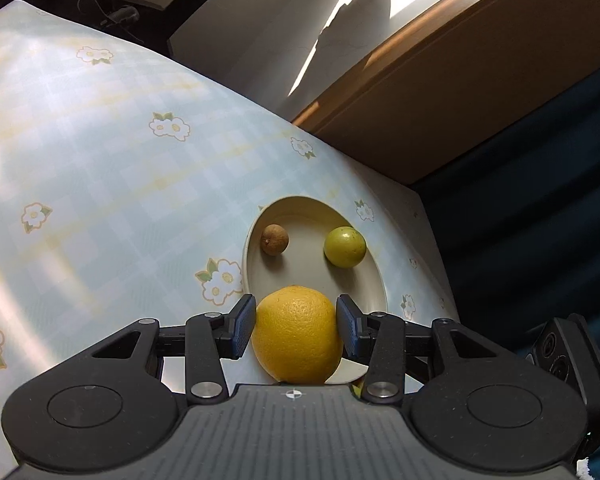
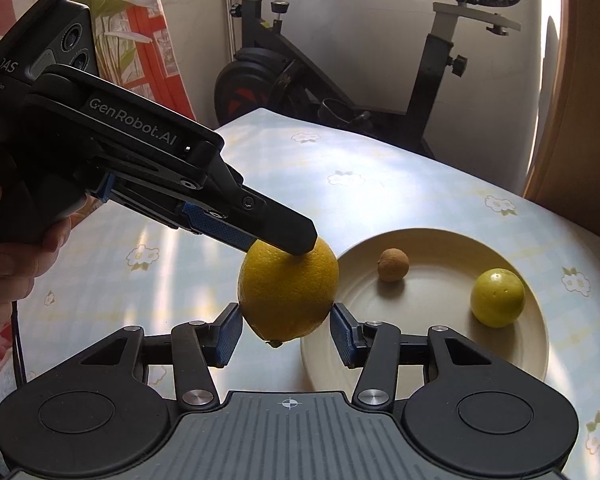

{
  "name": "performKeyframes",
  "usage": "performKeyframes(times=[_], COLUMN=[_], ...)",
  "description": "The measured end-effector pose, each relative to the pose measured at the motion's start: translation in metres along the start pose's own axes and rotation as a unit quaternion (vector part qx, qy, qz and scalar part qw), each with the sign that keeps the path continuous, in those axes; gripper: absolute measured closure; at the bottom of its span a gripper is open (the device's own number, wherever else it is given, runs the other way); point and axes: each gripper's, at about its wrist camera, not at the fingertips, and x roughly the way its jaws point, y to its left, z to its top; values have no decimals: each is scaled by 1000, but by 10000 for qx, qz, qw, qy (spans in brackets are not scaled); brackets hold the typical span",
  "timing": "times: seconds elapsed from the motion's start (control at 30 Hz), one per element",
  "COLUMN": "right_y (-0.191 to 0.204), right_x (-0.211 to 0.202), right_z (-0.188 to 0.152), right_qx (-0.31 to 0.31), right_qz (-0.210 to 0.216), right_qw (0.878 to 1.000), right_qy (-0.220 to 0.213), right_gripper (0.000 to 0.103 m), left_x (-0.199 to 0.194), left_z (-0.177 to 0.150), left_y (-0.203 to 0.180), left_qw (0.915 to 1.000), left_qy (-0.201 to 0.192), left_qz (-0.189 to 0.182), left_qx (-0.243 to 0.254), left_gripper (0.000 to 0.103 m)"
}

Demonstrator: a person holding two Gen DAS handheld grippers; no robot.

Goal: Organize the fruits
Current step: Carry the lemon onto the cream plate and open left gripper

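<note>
My left gripper [image 1: 296,326] is shut on a large yellow-orange citrus fruit [image 1: 297,336] and holds it above the near rim of a cream plate [image 1: 374,280]. The plate holds a small brown fruit [image 1: 275,239] and a green lime [image 1: 345,247]. In the right wrist view the left gripper [image 2: 278,246] grips the citrus [image 2: 288,290] from the left, in the air beside the plate [image 2: 444,360]. My right gripper [image 2: 286,334] is open, its pads on either side of the citrus' lower end, not touching. The brown fruit [image 2: 393,265] and the lime [image 2: 497,297] also show there.
The table has a pale blue checked cloth with flowers [image 2: 340,184]. An exercise bike [image 2: 284,80] stands behind it. A wooden panel [image 1: 460,92] and dark blue fabric [image 1: 540,220] lie past the table's right edge.
</note>
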Motion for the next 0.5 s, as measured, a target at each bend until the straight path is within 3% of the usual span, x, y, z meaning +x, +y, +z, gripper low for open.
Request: performKeyframes(times=[0.3, 0.5], right_y=[-61, -83], right_x=[2, 24], right_z=[15, 20], right_qx=[86, 19], right_qz=[-287, -373], right_qw=[9995, 9991], right_qy=[-25, 194], right_gripper=[58, 58], left_x=[52, 82], left_z=[41, 64], left_y=[-48, -51], left_qw=[9985, 9988], left_qy=[128, 236], left_qz=[49, 139], left_qx=[521, 398], left_gripper=[57, 57])
